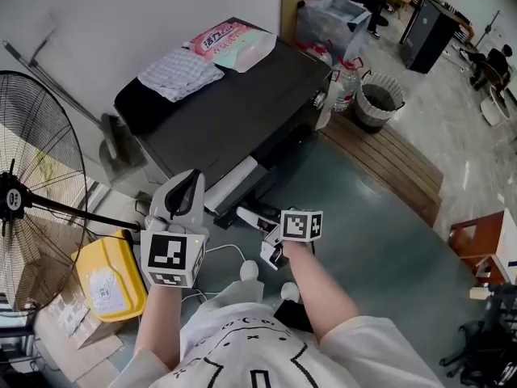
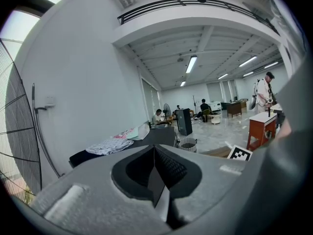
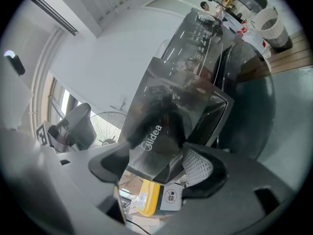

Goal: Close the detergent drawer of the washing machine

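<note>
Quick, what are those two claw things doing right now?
Left gripper: shut, empty.
Right gripper: shut on the detergent drawer.

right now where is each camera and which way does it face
Head view: on the person's head, looking down at the washing machine; both forearms show.
Left gripper view: on the left claw, shut, facing across the machine top into the room.
Right gripper view: on the right claw, facing the detergent drawer it grips.
All three share the washing machine.
</note>
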A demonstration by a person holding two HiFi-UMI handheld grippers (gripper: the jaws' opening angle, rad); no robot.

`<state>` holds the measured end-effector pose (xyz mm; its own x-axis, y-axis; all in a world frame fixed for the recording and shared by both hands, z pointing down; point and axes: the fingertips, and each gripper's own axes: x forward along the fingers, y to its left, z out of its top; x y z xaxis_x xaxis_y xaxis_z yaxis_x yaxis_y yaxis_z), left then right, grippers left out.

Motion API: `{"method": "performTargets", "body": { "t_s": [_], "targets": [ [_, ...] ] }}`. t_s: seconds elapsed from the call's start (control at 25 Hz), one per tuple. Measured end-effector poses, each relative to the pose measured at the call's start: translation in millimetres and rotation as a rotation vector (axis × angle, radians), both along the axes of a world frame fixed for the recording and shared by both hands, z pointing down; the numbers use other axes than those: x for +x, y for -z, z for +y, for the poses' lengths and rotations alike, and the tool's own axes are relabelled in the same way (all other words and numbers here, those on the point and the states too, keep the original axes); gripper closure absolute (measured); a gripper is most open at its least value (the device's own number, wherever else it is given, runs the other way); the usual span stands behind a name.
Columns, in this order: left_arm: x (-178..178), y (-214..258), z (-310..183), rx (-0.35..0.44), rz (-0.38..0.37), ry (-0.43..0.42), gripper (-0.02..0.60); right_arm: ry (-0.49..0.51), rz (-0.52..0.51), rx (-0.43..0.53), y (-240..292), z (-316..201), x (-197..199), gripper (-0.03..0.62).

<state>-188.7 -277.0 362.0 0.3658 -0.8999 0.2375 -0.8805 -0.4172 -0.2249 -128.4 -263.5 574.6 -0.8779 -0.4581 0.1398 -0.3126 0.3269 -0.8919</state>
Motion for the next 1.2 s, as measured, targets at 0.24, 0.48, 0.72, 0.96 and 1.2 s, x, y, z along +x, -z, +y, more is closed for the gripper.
{"method": "performTargets", "body": {
  "t_s": [0.24,0.48,0.72,0.96,1.2],
  "targets": [
    [-7.3,3.9,-9.5,0.007,0.002,0.001,0.563,-0.004,0.005,-0.002,0.7,-9.5,-8.6,0.27],
    [-8.2,4.1,-13.8,0.007,0.009,-0.005,0.563,0.002,0.008,0.0,2.3,-13.3,-14.1,0.27],
    [-12.9,2.2,-19.9,0.005,0.009,0.001,0.563,-0.003,0.012,-0.005,3.6,-21.7,-22.1,0.27],
    [-20.5,3.3,-25.7,0.007,0.012,0.011,0.564,0.009,0.016,-0.006,3.3,-26.7,-28.4,0.27],
    [-23.1,2.6,-29.7,0.009,0.012,0.018,0.563,0.012,0.018,-0.006,2.3,-32.2,-33.6,0.27]
  ]
}}
